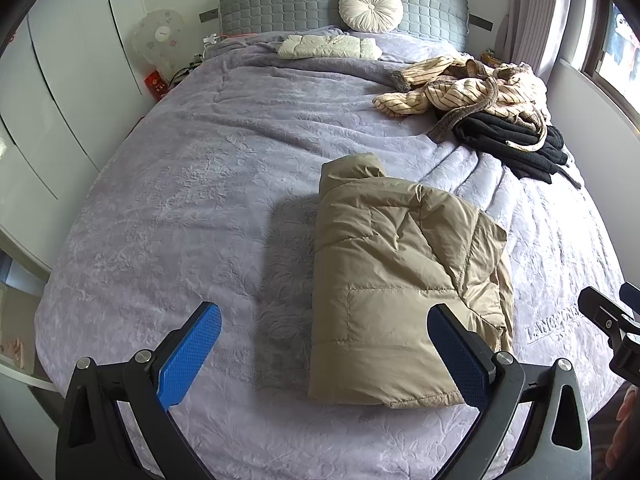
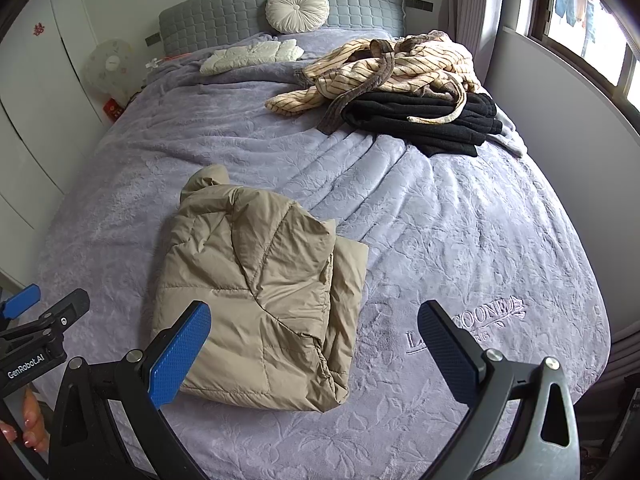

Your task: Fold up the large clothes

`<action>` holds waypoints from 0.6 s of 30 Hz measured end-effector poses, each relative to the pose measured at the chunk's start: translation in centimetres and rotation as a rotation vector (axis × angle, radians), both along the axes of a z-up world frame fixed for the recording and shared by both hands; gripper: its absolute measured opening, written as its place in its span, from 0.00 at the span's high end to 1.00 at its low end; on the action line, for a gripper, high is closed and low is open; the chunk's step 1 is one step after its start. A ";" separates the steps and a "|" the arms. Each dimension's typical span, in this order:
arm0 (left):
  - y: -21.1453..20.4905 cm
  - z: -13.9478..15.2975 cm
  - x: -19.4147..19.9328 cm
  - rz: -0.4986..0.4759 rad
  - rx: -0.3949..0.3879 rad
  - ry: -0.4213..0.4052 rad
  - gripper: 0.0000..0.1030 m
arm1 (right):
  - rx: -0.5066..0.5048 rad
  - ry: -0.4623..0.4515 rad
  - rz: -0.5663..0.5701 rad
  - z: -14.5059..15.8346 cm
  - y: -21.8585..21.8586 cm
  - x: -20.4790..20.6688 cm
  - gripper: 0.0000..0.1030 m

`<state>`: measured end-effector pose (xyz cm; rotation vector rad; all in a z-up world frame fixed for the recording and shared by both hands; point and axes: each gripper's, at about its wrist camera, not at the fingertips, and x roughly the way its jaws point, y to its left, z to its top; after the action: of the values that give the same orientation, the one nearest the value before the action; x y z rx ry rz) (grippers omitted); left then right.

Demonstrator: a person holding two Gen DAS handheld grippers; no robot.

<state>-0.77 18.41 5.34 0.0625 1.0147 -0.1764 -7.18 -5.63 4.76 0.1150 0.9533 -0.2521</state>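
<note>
The left gripper (image 1: pixel 324 354) has its jaws spread wide with nothing between them, the blue ribbed pads (image 1: pixel 190 354) raised over the near edge of the bed. The right gripper (image 2: pixel 314 350) is likewise wide apart and empty. Each gripper shows at the edge of the other's view, cut off by the frame, and a few fingertips of the person (image 2: pixel 28 426) peep in at the near left corner of the right wrist view.

Just beyond the jaws lies the folded tan quilted puffer jacket (image 1: pixel 396 280), resting on the lavender embossed bed cover (image 1: pixel 180 208) towards the near side of the bed. Its far end is rolled over, so what is tucked beneath cannot be seen, and the right jaw of the left gripper hides its near right corner. Stitched lettering on the cover (image 2: pixel 472 320) is partly hidden by a jaw and cannot be read whole.

Far right, a crumpled cream striped robe (image 2: pixel 396 68) lies atop a folded black garment (image 2: pixel 424 120). At the far end sit a folded white knitted item (image 1: pixel 328 46), a round cream pleated cushion (image 1: pixel 370 8) and the grey quilted headboard (image 1: pixel 280 4).
</note>
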 end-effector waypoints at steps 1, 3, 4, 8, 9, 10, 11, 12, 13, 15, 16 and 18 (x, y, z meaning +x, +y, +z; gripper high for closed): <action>-0.1 0.0 0.0 0.000 0.001 -0.001 0.00 | 0.001 0.000 0.001 0.0 0.0 0.0 0.00; -0.1 0.0 0.0 0.001 0.002 -0.002 0.00 | 0.000 0.000 0.000 0.0 0.0 0.1 0.00; -0.1 0.0 0.0 0.001 0.001 -0.001 0.00 | 0.000 0.000 0.000 0.0 0.0 0.0 0.00; -0.1 0.0 0.0 0.000 0.002 0.000 0.00 | 0.000 0.001 0.001 0.0 0.0 0.1 0.00; -0.1 0.0 0.0 -0.001 0.002 0.000 0.00 | 0.000 0.000 0.001 0.0 0.0 0.0 0.00; -0.1 0.0 0.0 -0.001 0.002 0.000 0.00 | -0.001 0.001 0.002 0.0 0.0 0.1 0.00; -0.2 -0.1 0.0 0.000 0.002 0.000 0.00 | -0.001 0.001 0.002 0.0 0.0 0.1 0.00; -0.2 -0.1 0.0 -0.001 0.003 0.000 0.00 | 0.000 0.001 0.001 0.0 -0.1 0.0 0.00; -0.2 0.0 0.0 -0.001 0.003 0.000 0.00 | 0.000 0.001 0.002 0.0 -0.1 0.1 0.00; -0.1 -0.1 0.0 0.000 0.002 0.001 0.00 | 0.000 0.001 0.002 0.0 -0.1 0.0 0.00; -0.2 0.0 0.0 0.001 0.003 0.001 0.00 | 0.000 0.001 0.003 0.0 -0.1 0.1 0.00; -0.2 -0.1 0.0 0.000 0.003 0.003 0.00 | 0.000 0.001 0.003 0.0 -0.1 0.1 0.00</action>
<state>-0.75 18.24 5.20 0.0649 1.0182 -0.1752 -7.11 -5.73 4.79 0.1132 0.9548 -0.2491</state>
